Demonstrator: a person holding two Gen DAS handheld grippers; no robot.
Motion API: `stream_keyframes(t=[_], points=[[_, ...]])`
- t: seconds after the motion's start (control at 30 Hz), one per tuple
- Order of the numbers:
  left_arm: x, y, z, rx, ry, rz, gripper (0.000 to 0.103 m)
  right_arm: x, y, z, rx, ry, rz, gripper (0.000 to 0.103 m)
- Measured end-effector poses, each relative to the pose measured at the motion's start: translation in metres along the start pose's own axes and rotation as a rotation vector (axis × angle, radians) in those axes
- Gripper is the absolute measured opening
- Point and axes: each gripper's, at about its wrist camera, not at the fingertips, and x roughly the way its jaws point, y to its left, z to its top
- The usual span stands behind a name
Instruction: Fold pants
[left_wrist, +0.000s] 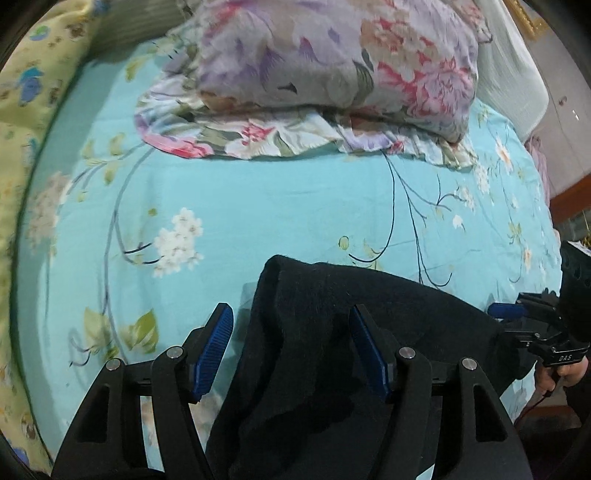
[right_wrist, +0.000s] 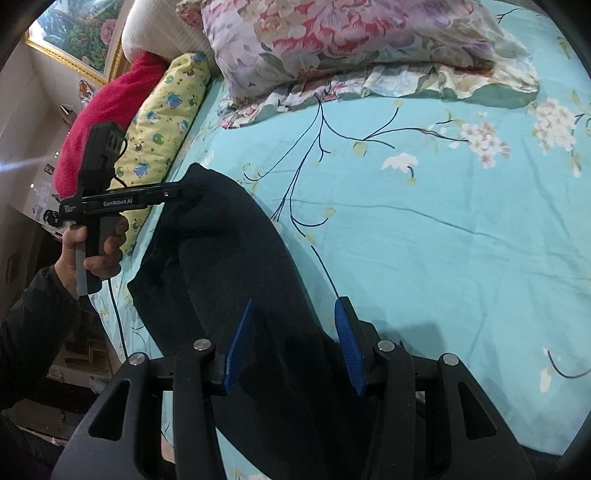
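Left wrist view: the left gripper points steeply down at a bed covered by a turquoise floral sheet. Its jaws stand wide. The black pants lie between the blue pads, but neither pad presses the cloth; the left pad hangs clear over the sheet. The pants lie at the near edge of the bed, with a rounded fold toward the far side. A floral pillow lies at the far end. A yellow printed cushion runs along the left side. The right gripper appears at the right edge, at the pants' right end.

Right wrist view: the right gripper stands about half open over the pants. Whether its pads grip the cloth cannot be told. The pants stretch leftward to the left gripper, which a hand holds by its handle. A red blanket lies far left.
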Motion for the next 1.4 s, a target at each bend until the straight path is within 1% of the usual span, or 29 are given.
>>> stream_keyframes(t=[0.03, 0.07, 0.1, 0.13, 0.17, 0.2, 0.23, 0.27, 0.33, 0.47, 0.6, 0.7, 0.73, 0.87, 1.0, 1.17, 1.27, 1.4], points=[[0.003, 0.000, 0.000, 0.003, 0.004, 0.000, 0.064, 0.003, 0.000, 0.001, 0.002, 0.007, 0.003, 0.047], [0.005, 0.000, 0.001, 0.007, 0.006, -0.001, 0.058, 0.007, 0.000, 0.003, 0.005, 0.013, 0.009, 0.047], [0.006, -0.001, 0.001, 0.015, 0.006, -0.010, 0.046, 0.008, 0.000, 0.004, 0.005, 0.013, 0.014, 0.040], [0.006, -0.002, 0.001, 0.022, 0.003, -0.006, 0.039, 0.010, 0.003, 0.005, -0.004, 0.011, 0.029, 0.033], [0.005, -0.004, 0.000, 0.027, -0.001, 0.003, 0.035, 0.010, 0.004, 0.005, -0.013, 0.010, 0.030, 0.021], [0.002, -0.006, -0.002, 0.040, -0.018, 0.008, 0.029, 0.009, 0.009, 0.005, -0.034, 0.003, 0.020, 0.015], [0.000, -0.008, -0.003, 0.046, -0.029, 0.009, 0.019, 0.007, 0.013, 0.005, -0.051, -0.004, 0.018, 0.012], [-0.005, -0.009, -0.004, 0.051, -0.042, 0.008, 0.012, 0.004, 0.018, 0.004, -0.073, -0.015, 0.016, 0.008], [-0.015, -0.011, -0.008, 0.048, -0.075, 0.006, 0.012, -0.002, 0.028, 0.001, -0.110, -0.033, 0.006, 0.007], [-0.043, -0.014, -0.021, 0.034, -0.144, 0.001, 0.009, -0.020, 0.048, -0.009, -0.170, -0.078, 0.014, 0.007], [-0.076, -0.015, -0.046, -0.006, -0.233, 0.004, 0.009, -0.036, 0.072, -0.022, -0.244, -0.106, 0.011, 0.007], [-0.094, -0.013, -0.067, -0.050, -0.292, 0.001, 0.009, -0.041, 0.090, -0.035, -0.294, -0.105, 0.023, 0.007], [-0.100, -0.013, -0.077, -0.063, -0.314, 0.014, 0.009, -0.041, 0.097, -0.042, -0.317, -0.099, 0.026, 0.007], [-0.111, -0.012, -0.113, -0.111, -0.372, 0.026, 0.009, -0.032, 0.111, -0.059, -0.376, -0.064, 0.033, 0.007], [-0.112, -0.001, -0.142, -0.200, -0.390, 0.018, 0.009, -0.016, 0.114, -0.076, -0.392, -0.018, 0.040, 0.007], [-0.104, 0.012, -0.175, -0.303, -0.386, 0.026, 0.009, 0.003, 0.115, -0.089, -0.401, 0.024, 0.042, 0.007], [-0.099, 0.019, -0.188, -0.346, -0.378, 0.038, 0.009, 0.011, 0.116, -0.096, -0.411, 0.044, 0.038, 0.007], [-0.094, 0.028, -0.205, -0.416, -0.366, 0.053, 0.006, 0.019, 0.117, -0.103, -0.418, 0.067, 0.035, 0.007]])
